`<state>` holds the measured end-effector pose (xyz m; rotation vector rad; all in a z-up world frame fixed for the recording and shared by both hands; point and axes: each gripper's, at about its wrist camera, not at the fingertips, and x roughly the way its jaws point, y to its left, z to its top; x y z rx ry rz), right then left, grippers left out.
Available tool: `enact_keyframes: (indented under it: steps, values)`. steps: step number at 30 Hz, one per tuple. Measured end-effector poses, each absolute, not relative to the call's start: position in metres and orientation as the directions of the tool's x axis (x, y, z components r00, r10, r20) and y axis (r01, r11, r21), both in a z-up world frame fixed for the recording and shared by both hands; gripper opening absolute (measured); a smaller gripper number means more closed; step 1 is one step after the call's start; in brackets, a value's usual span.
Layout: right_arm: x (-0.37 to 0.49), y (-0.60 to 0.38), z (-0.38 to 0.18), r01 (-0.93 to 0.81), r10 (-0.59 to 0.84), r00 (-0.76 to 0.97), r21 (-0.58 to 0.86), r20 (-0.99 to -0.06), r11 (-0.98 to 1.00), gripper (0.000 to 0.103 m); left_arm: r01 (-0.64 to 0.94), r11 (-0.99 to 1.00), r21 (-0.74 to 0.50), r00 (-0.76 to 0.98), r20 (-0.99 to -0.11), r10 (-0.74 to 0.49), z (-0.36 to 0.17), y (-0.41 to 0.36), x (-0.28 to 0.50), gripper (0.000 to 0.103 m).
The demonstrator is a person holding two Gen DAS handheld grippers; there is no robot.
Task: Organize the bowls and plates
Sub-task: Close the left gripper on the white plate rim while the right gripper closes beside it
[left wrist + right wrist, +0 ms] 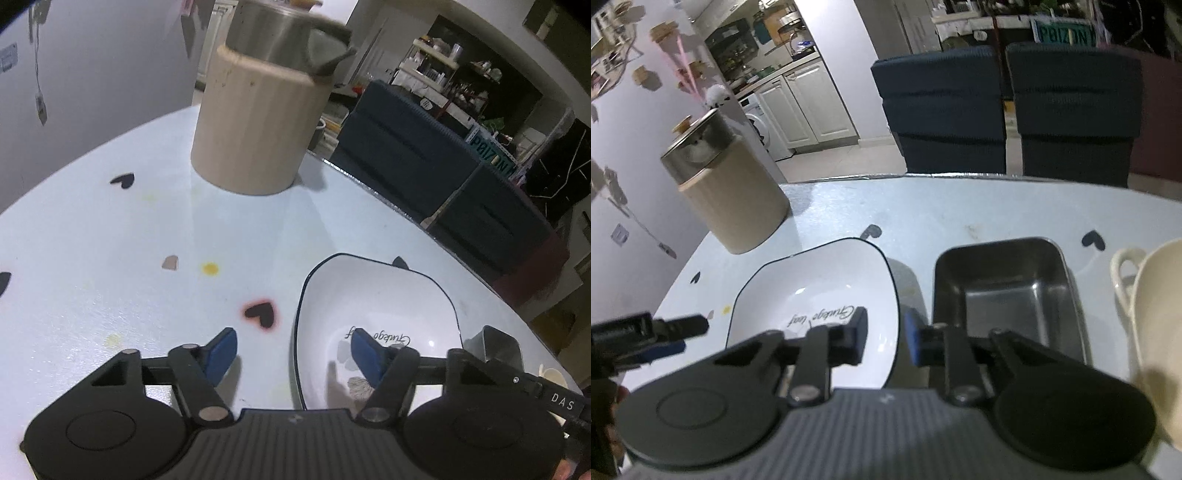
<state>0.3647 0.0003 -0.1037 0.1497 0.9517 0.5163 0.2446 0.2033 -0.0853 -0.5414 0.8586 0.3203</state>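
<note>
The right gripper [884,341] straddles the white plate's [812,295] right rim, jaws narrowly parted; the left gripper [291,354] gapes wide astride its left rim.

White squarish bowl [812,295] w/ thin black rim & cursive script inside, upright on table, empty. Just beside it on its right: rectangular steel tray [1008,291], upright, empty. Cream handled dish [1152,317] at far right, partly cut off.

"DAS" marks the right gripper [561,400]; the green sign [1065,34] perhaps reads "POIZON".
</note>
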Motion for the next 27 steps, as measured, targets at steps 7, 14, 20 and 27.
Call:
enact_keyframes:
  steps: [7,14,20,27]
  values:
    - [0.372,0.006,-0.11,-0.36,0.485,0.447,0.345,-0.752,0.867,0.025,-0.486,0.8,-0.351,0.606,-0.795,0.019,-0.1,0.211,0.252,0.056]
    - [0.378,0.012,-0.117,-0.356,0.463,0.434,0.325,-0.773,0.876,0.025,-0.468,0.815,-0.341,0.584,-0.812,-0.004,-0.11,0.208,0.261,0.047]
    - [0.38,0.019,-0.125,-0.369,0.45,0.426,0.304,-0.785,0.878,0.02,-0.45,0.83,-0.329,0.569,-0.822,-0.017,-0.115,0.205,0.264,0.023]
    - [0.377,0.03,-0.131,-0.388,0.412,0.426,0.249,-0.805,0.888,0.01,-0.431,0.842,-0.324,0.566,-0.824,-0.027,-0.116,0.207,0.267,0.012]
